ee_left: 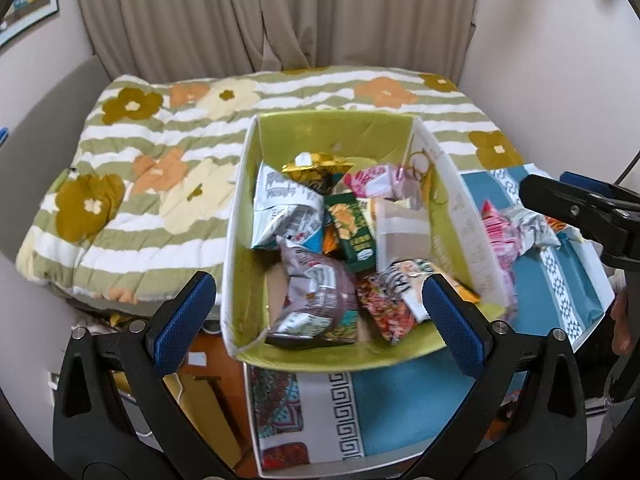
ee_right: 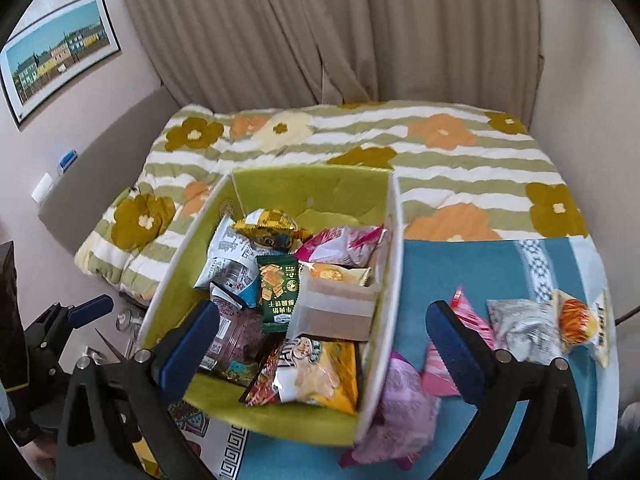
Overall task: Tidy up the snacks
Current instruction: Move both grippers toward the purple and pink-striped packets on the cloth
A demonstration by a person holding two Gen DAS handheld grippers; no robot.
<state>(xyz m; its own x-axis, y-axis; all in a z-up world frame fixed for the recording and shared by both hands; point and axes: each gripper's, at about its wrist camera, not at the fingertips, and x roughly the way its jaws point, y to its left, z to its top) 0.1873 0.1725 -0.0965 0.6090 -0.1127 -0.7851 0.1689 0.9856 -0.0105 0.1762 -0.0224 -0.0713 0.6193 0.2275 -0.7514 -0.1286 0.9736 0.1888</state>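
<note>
A green-lined box stands on the blue patterned table and holds several snack packets, among them a dark green cracker pack and a purple bag. More packets lie loose right of the box: a pink one, a silver one and a pale purple bag. My left gripper is open and empty above the box's near end. My right gripper is open and empty above the box's right wall; it also shows in the left wrist view.
The blue patterned table top ends just beyond the box. A bed with a flowered striped quilt lies behind, with beige curtains at the back. An orange wooden piece sits low left.
</note>
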